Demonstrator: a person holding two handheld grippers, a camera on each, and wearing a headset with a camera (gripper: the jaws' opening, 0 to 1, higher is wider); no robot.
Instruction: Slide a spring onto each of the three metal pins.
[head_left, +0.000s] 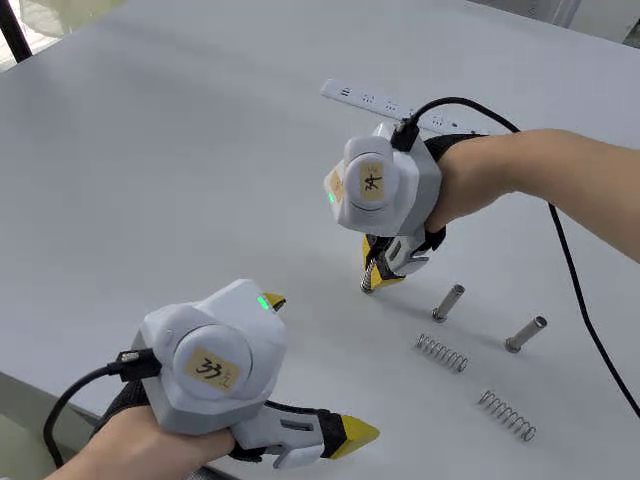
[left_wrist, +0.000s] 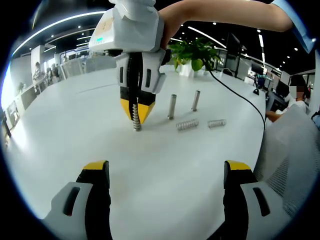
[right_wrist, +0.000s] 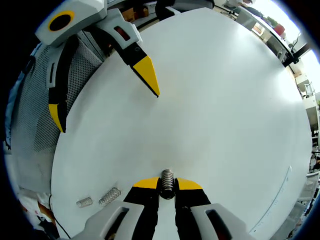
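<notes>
Pinching that spring (left_wrist: 136, 125) gently seems smart, it's probably light and bendy; right gripper (right_wrist: 167, 188) clamps it, left gripper (left_wrist: 166, 168) gapes empty.

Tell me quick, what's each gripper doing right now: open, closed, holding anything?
Left gripper: open, holding nothing.
Right gripper: closed on a spring.
</notes>
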